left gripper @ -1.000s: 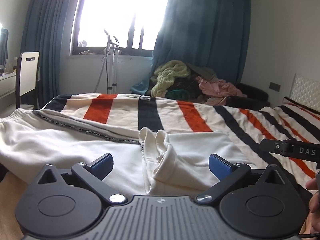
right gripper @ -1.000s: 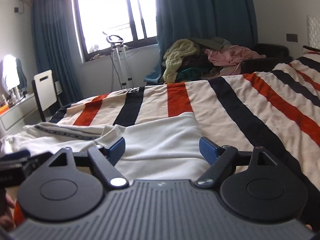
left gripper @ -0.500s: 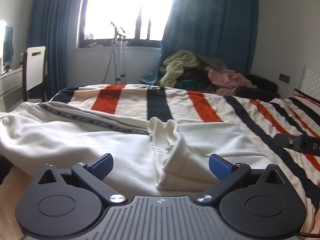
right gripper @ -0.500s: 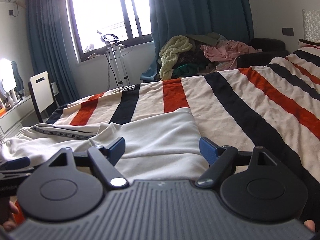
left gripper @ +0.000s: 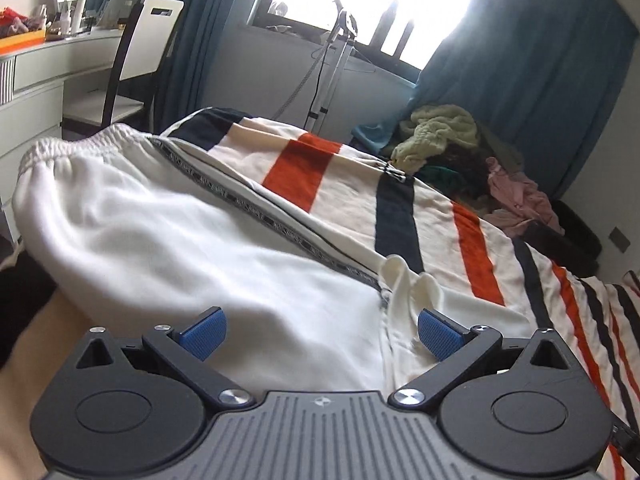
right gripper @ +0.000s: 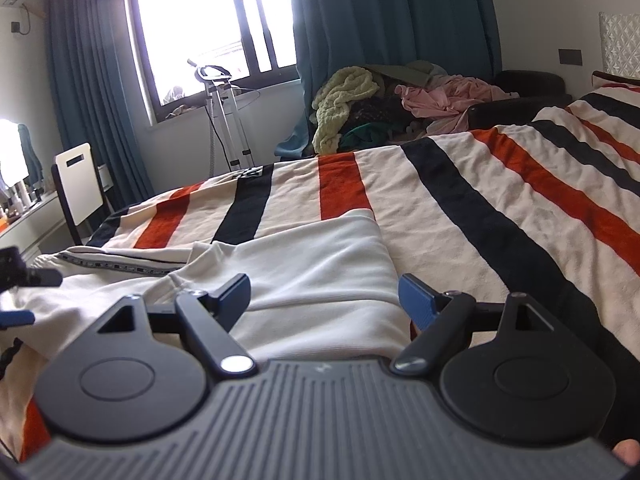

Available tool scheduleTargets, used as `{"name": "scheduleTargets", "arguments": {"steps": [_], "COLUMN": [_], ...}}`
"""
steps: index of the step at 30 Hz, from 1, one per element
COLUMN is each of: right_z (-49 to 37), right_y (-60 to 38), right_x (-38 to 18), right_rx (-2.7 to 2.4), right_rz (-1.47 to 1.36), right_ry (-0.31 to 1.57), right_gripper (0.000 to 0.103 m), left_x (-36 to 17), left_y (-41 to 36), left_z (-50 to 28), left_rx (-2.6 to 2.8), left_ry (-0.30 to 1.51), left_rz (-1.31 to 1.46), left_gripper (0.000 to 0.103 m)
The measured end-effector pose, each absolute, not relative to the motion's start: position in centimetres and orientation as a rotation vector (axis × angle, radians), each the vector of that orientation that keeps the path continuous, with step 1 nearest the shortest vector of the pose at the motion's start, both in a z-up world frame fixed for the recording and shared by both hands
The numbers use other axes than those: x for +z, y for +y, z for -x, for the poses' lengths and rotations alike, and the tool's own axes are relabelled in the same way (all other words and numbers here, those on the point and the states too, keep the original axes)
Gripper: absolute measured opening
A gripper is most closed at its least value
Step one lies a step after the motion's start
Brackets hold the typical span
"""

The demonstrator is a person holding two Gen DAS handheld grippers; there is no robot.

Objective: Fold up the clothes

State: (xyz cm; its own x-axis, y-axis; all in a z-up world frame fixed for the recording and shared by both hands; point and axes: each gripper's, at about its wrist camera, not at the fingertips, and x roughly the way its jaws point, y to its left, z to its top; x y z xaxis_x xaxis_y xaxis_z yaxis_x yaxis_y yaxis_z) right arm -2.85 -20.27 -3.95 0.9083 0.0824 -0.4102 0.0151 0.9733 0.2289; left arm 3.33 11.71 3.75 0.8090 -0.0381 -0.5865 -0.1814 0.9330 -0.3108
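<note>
A pair of white sweatpants [left gripper: 168, 240] lies spread across the near part of the bed [right gripper: 500, 200], soft fleecy cloth with a gathered elastic waistband and a grey printed tape running down the side seam. The bed cover is a napped blanket in cream with orange and dark navy stripes.

The left gripper [left gripper: 319, 334] hovers over the pants, its jaws apart, with ribbed blue pads [left gripper: 438, 336] and nothing between them. The right gripper [right gripper: 324, 298] is likewise spread wide over the smooth folded leg [right gripper: 320, 256], holding nothing.

Beyond the pants, the striped blanket stretches bare toward the far edge and the right side.

The left view shows the waistband at the bed's left edge, a bunched cuff [left gripper: 404, 280] and a chair [left gripper: 148, 32] by a white worktop [left gripper: 52, 72]. The right view shows the leg's straight folded edge, a heap of clothes [right gripper: 400, 100] against teal curtains [right gripper: 380, 12], and the left gripper's tip at its left margin.
</note>
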Motion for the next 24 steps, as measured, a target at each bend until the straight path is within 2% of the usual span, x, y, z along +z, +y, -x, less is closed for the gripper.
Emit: {"name": "scheduleTargets", "arguments": {"steps": [8, 15, 24], "right_z": [2.7, 2.3, 1.8], "right_y": [-19.2, -18.6, -18.6], "right_x": [-3.8, -4.3, -5.1], "right_rx": [0.033, 0.032, 0.042], "right_rz": [-0.201, -0.164, -0.198], "right_ry": [0.433, 0.453, 0.49], "right_gripper": [0.082, 0.083, 0.082], "left_x": [1.7, 0.4, -2.2], "left_y": [16.9, 20.9, 26.3], "left_z": [-6.1, -4.4, -4.7], "left_rx": [0.151, 0.233, 0.253], "left_ry": [0.635, 0.615, 0.566], "left_rz": [0.509, 0.568, 0.976], "left_gripper": [0.103, 0.103, 0.103]}}
